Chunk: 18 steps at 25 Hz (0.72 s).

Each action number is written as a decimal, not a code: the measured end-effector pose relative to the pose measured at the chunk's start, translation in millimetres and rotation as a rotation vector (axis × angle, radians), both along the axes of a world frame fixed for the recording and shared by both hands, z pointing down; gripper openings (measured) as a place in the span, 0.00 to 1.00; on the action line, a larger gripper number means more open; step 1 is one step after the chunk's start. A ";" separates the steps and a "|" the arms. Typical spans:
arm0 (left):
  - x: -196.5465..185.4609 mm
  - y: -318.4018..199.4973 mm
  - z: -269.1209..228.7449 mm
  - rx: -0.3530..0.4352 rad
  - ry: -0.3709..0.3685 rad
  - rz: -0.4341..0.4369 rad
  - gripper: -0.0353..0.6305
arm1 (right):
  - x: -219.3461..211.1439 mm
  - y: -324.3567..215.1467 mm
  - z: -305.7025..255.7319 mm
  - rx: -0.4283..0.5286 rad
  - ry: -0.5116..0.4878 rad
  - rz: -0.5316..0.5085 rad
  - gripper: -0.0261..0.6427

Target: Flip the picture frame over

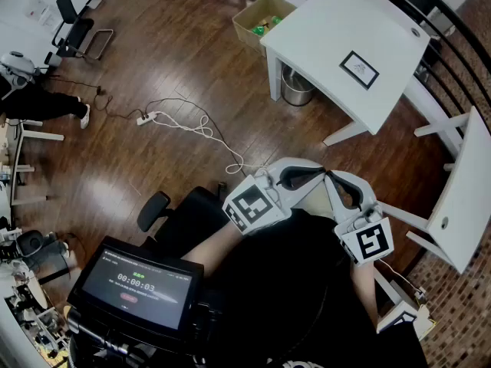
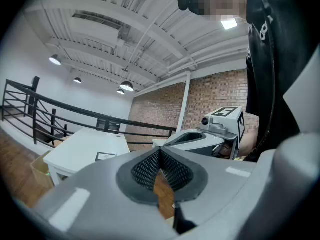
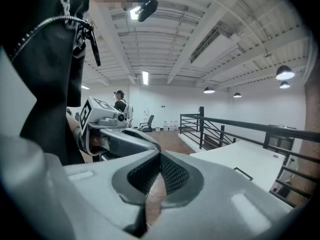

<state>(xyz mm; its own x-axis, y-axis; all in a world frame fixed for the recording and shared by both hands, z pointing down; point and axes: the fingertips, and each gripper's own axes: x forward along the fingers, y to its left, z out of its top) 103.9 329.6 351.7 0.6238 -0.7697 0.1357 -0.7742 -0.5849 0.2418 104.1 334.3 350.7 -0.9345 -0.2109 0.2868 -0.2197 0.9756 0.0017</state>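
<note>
You stand well back from the white table [image 1: 326, 18], both tools drawn in close to your body and not yet at work. The left gripper [image 2: 160, 153] has its jaws pressed together with nothing between the ribbed pads. The right gripper [image 3: 160, 155] is the same, closed and empty. In the head view their tips nearly meet, far short of the table's near edge.

The picture frame [image 1: 359, 69] lies flat on the table, face up, in from every edge of the top and nearer the table's right-hand side. It shows as a dark border around a pale mount with a small print at the centre. Nothing else lies on the table beside it. A cardboard box [image 1: 263, 18] and a metal bin [image 1: 296, 87] sit on the floor at the table's left end, clear of your approach.

The frame looks light and stiff, so it should turn as one piece without bending. Its front is probably glazed, which would make it slippery and easy to crack if dropped. It sits flush on the table, so a jaw may not slip beneath it. Your best hold is likely the dark border on one long side, pinched across its thickness. You could steady the opposite side with the other tool. Drawing the frame toward the table's edge first may expose that border.
</note>
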 end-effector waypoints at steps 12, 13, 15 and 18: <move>-25.5 -16.1 10.7 -0.017 0.019 -0.033 0.07 | -25.4 -17.6 12.2 -0.017 0.017 -0.029 0.03; -34.7 -26.1 15.2 -0.024 0.019 -0.033 0.08 | -34.7 -27.3 16.1 -0.019 0.018 -0.029 0.03; -53.7 -48.0 22.6 -0.038 0.024 -0.026 0.07 | -54.3 -50.1 23.0 -0.028 0.020 -0.024 0.03; -75.7 -80.5 30.7 -0.050 0.017 0.011 0.07 | -77.8 -87.0 27.6 -0.032 0.017 0.006 0.03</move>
